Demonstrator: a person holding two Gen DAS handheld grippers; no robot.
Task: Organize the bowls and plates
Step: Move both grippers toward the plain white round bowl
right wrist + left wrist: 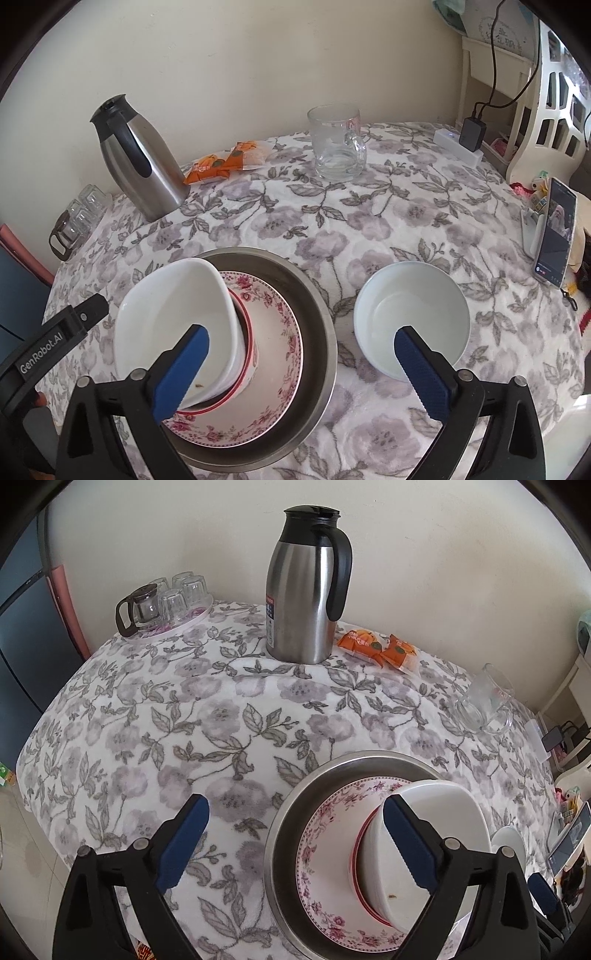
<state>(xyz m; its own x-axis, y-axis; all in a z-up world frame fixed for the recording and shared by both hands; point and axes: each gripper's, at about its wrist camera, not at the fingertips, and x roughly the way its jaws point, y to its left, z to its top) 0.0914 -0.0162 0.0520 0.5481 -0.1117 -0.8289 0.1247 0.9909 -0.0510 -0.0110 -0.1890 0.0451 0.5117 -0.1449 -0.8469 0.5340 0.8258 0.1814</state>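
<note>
Floral tablecloth; left gripper marked "GenRobot.AI".

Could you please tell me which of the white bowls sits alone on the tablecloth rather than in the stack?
The round white bowl, sitting directly on the floral tablecloth. The squarish white bowl rests tilted in a red-rimmed bowl on the floral plate inside the steel basin.

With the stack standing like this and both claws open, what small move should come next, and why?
Probably bring the right claw over to the round white bowl standing alone on the floral tablecloth and close on its near rim. It is the one dish outside the steel basin, and both claws are empty.
</note>
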